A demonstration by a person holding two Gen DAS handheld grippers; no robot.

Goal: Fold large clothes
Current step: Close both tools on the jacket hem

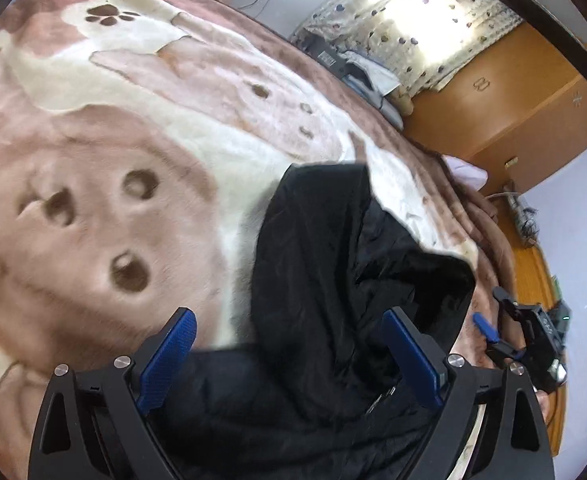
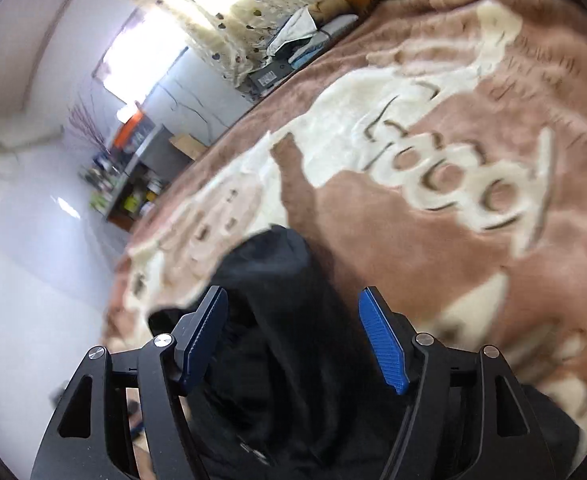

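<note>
A large black garment lies bunched on a brown and cream plush blanket covering the bed. My left gripper is open, its blue pads spread above the garment's lower part, holding nothing. My right gripper shows at the right edge of the left wrist view, beside the garment. In the right wrist view the right gripper is open, with the black garment between and below its fingers, not pinched. The blanket fills the right of that view.
A wooden wardrobe and spotted curtain stand beyond the bed, with piled items at the bed's far edge. Shelves with bottles stand by the white wall on the left.
</note>
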